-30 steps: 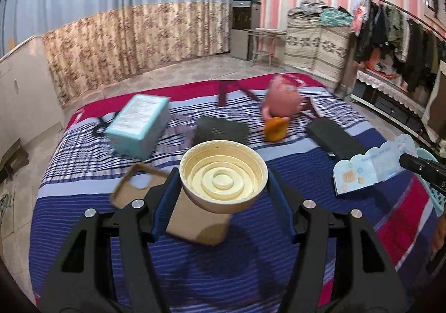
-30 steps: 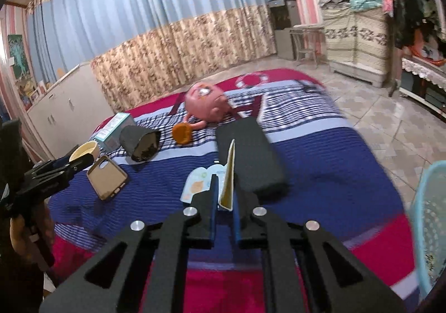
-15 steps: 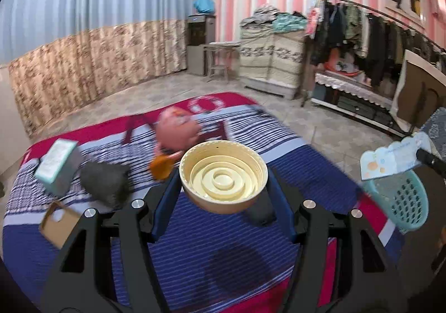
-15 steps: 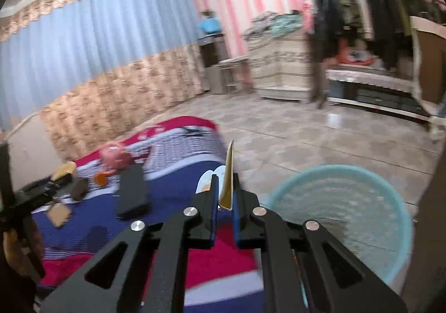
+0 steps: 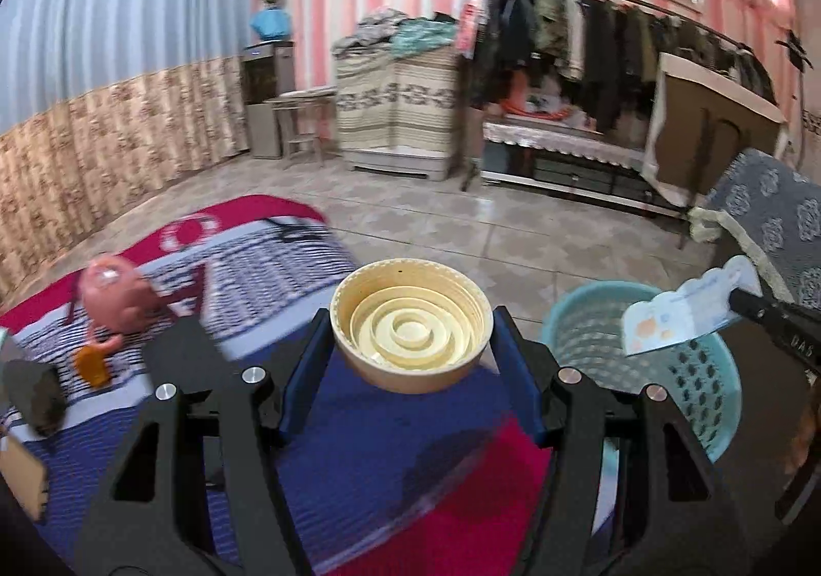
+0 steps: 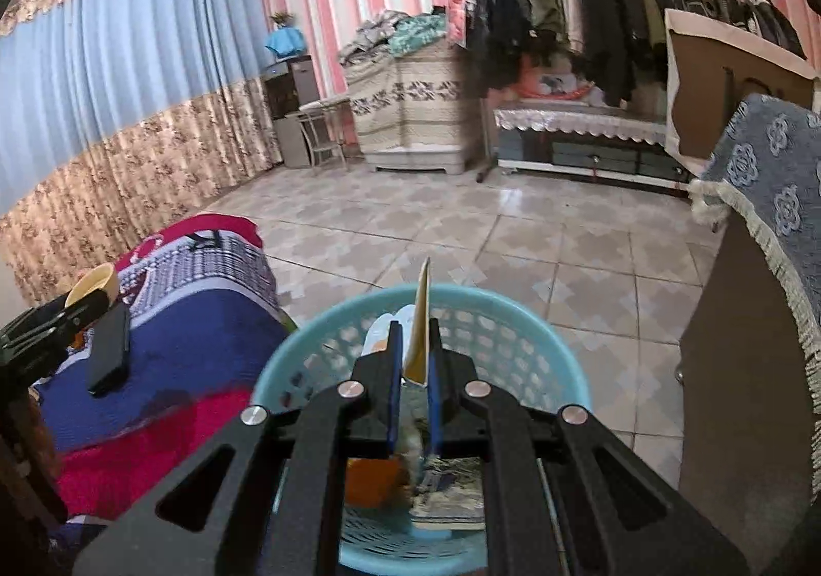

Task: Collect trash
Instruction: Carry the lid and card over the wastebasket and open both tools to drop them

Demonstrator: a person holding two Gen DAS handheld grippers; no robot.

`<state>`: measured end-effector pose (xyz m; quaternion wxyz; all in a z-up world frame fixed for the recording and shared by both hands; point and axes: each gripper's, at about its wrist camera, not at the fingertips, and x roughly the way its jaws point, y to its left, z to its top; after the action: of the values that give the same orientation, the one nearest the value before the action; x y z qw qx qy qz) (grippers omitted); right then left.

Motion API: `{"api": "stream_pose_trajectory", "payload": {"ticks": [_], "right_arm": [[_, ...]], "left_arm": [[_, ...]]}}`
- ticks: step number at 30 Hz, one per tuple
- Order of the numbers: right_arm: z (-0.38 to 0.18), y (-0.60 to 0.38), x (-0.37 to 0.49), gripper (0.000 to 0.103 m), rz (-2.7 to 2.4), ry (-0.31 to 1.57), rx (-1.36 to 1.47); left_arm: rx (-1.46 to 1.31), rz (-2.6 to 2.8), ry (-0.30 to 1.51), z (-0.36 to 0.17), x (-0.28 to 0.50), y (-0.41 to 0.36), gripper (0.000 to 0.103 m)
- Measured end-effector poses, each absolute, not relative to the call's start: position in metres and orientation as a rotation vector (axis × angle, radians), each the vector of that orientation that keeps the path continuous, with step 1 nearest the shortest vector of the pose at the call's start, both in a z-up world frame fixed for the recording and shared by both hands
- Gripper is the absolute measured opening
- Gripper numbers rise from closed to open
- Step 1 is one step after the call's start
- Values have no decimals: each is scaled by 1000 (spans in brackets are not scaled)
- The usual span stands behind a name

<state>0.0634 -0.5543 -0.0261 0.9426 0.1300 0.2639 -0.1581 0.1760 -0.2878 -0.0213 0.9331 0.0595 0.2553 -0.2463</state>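
My left gripper point(image 5: 410, 345) is shut on a round cream plastic lid point(image 5: 411, 331) with ringed ridges, held over the bed's corner. To its right stands a light blue mesh basket point(image 5: 682, 371). My right gripper point(image 6: 413, 360) is shut on a thin paper wrapper point(image 6: 421, 319), seen edge-on, directly above that basket point(image 6: 523, 345). In the left wrist view the same wrapper point(image 5: 682, 314) shows pale blue with orange spots, over the basket's rim. An orange piece and a printed packet point(image 6: 449, 489) lie in the basket's bottom.
A blue and red striped bed point(image 5: 287, 278) carries a pink plush toy point(image 5: 115, 294), a black flat case point(image 6: 110, 350) and a dark pouch point(image 5: 36, 396). A covered cabinet point(image 6: 759, 294) stands right of the basket. Tiled floor point(image 6: 462, 227) lies beyond, with a clothes rack point(image 6: 590, 12).
Both grippers swung right from over the bed toward the blue basket. The right one with the wrapper now hangs above the basket; the left one with the lid nears the bed's corner.
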Motion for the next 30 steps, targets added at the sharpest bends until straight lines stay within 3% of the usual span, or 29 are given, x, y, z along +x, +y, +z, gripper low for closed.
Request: {"api": "stream_pose_trajectory", "payload": {"ticks": [11,14,23,30], "right_arm": [[-43,-593,51,9,-368,541,351],[-44,-595,53,9,-370,545,355],[-48,-592,56,9,-369,569,340],[-49,-580,69,9,-338,585,317]], "left_arm": [[192,-658,550,-46,169,-393,62],[200,-678,570,-51,172,-409,79],[186,-598,542,-42,180,-392,97],[177,-532,530,-32,182,-348,97]]}}
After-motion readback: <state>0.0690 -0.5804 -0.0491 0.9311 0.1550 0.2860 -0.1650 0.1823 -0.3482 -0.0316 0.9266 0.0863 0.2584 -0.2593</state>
